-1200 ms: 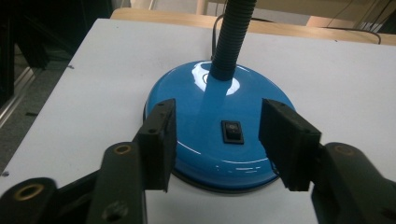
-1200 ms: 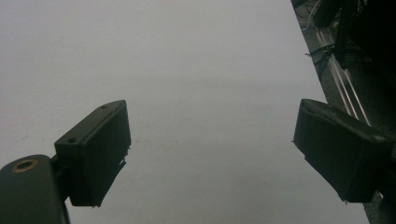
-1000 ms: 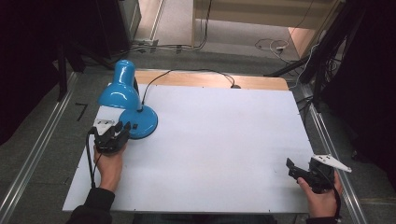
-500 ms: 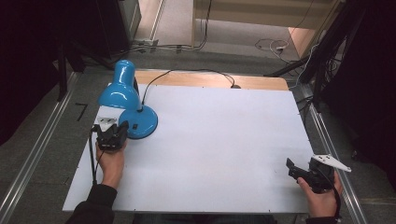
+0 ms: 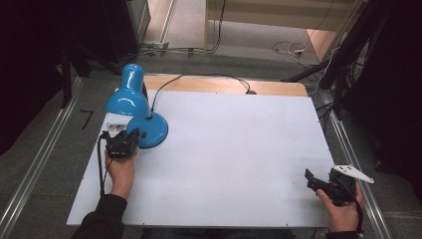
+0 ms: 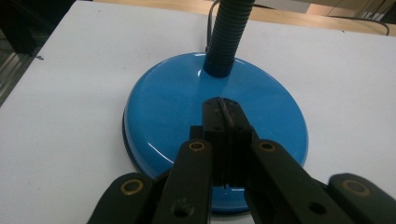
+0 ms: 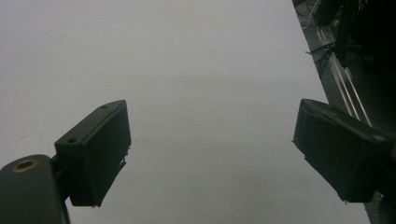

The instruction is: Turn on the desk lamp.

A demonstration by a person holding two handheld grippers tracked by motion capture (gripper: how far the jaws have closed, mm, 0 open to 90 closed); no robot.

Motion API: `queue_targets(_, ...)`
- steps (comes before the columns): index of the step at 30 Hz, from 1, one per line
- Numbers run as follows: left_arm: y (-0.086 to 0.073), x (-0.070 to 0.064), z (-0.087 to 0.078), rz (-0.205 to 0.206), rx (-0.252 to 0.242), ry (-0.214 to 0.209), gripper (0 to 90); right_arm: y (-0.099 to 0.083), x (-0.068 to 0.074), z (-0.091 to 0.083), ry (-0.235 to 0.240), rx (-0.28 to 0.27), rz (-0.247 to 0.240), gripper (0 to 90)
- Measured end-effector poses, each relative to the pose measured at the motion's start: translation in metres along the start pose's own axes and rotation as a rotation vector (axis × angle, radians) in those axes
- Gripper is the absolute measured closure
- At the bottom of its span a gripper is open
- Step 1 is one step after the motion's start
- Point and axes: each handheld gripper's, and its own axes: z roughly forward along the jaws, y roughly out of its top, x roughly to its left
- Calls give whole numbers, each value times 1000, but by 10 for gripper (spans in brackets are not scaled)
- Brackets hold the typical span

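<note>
You won't find any text, label, brand, number or sign that can be read here. The lamp, the table and your grippers carry no legible marking in the high view or either gripper view.

left tongs: jaws pressed together | right tongs: jaws spread wide

White table, blue lamp atop
</note>
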Motion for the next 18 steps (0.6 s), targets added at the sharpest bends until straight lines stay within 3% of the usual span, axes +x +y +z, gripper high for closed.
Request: queue_targets(18, 1, -2, 6, -11, -1, 14, 900, 0, 0, 1, -1, 7, -1, 102)
